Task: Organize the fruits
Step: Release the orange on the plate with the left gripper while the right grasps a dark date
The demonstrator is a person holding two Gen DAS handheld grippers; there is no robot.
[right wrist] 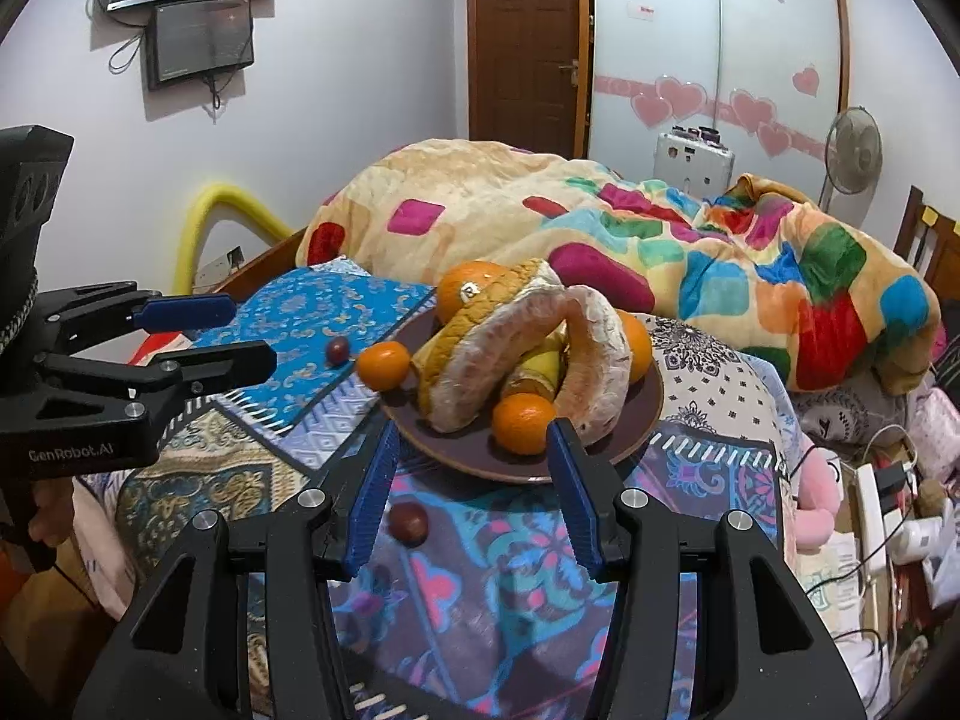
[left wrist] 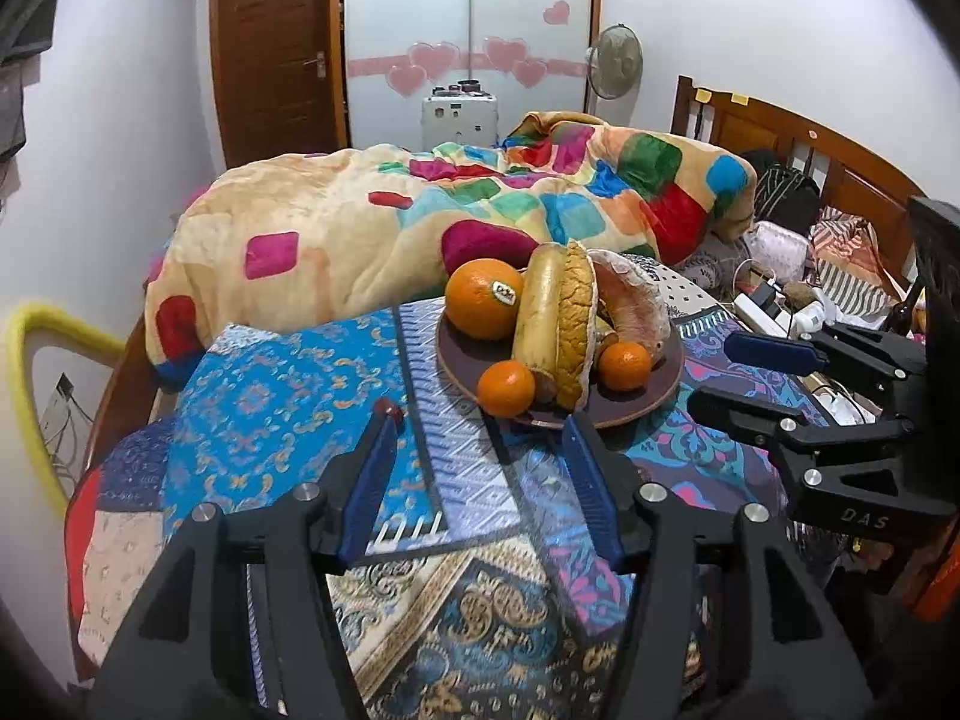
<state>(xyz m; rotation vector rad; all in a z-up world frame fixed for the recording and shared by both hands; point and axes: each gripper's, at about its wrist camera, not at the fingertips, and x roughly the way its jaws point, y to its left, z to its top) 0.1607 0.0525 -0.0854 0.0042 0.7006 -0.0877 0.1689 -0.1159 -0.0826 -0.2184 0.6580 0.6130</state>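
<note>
A brown plate [left wrist: 654, 384] [right wrist: 636, 420] on the patterned bedspread holds a big orange [left wrist: 483, 299] [right wrist: 465, 291], small tangerines [left wrist: 506, 389] [right wrist: 523, 423], bananas [left wrist: 540, 312] and pomelo peel [right wrist: 528, 348]. One dark red grape [right wrist: 408, 523] lies on the cloth between my right gripper's fingers; another grape [right wrist: 337, 349] lies left of the plate and peeks over my left fingertip [left wrist: 393, 408]. My left gripper [left wrist: 480, 426] is open and empty, just before the plate. My right gripper [right wrist: 471, 438] is open and empty at the plate's near rim.
A bundled colourful blanket [left wrist: 420, 222] [right wrist: 660, 240] lies behind the plate. A power strip and cables [left wrist: 774, 306] [right wrist: 870, 492] sit at the right. A wooden headboard [left wrist: 810, 150] stands far right. A yellow foam-covered bar [left wrist: 24, 360] is at the bed's left edge.
</note>
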